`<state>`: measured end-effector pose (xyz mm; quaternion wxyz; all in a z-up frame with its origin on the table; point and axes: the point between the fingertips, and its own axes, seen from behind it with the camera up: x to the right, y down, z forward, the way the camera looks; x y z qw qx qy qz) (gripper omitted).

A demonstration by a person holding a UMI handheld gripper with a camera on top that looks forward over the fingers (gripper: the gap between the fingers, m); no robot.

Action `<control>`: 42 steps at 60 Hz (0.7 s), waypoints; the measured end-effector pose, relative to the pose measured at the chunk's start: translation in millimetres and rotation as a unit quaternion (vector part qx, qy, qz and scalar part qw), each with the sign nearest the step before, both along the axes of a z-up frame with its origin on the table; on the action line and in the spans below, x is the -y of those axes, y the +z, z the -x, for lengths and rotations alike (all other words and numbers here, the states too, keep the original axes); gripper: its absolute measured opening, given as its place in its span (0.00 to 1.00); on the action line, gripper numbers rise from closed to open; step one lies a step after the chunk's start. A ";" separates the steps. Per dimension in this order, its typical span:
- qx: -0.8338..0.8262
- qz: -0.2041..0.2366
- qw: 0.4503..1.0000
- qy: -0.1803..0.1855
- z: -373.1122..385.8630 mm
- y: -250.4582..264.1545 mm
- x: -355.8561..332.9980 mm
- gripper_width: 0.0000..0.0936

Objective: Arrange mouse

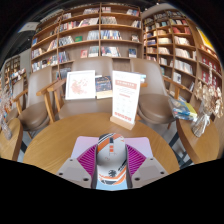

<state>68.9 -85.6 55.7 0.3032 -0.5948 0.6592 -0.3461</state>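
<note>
A white computer mouse with orange and dark stripes sits between my two fingers, its sides against the purple pads. My gripper is shut on the mouse and holds it above the round wooden table. The mouse's underside and the table right below it are hidden.
A white standing sign is on the table beyond the mouse. Books and cards stand on a table further back. Wooden chairs ring the tables. Tall bookshelves fill the background.
</note>
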 end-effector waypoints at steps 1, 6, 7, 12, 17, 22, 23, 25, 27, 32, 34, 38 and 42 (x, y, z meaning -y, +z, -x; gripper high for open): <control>-0.008 -0.002 1.000 -0.002 -1.7 -7.3 1.6 0.42; -0.031 -0.006 0.999 0.007 -8.5 -35.7 2.1 0.42; -0.036 -0.004 0.999 0.010 -8.5 -40.4 2.1 0.42; -0.043 0.001 0.999 0.016 -7.4 -57.2 0.8 0.43; -0.044 -0.001 0.999 0.020 -7.3 -67.2 -1.5 0.50; -0.046 -0.004 0.999 0.025 -7.2 -68.0 -3.7 0.57; -0.049 -0.004 0.999 0.025 -5.8 -67.6 -3.8 0.60; -0.052 0.000 0.998 0.027 -1.6 -64.1 -4.7 0.73; -0.047 0.006 0.999 0.025 3.1 -55.2 -4.7 0.89; -0.016 0.011 1.000 0.010 19.3 -20.4 -5.1 0.89; -0.012 0.005 1.000 0.007 33.0 -6.4 -6.8 0.92; 0.001 -0.010 1.000 -0.007 69.1 21.1 -11.9 0.92; 0.017 -0.011 1.000 -0.015 108.3 46.1 -15.1 0.92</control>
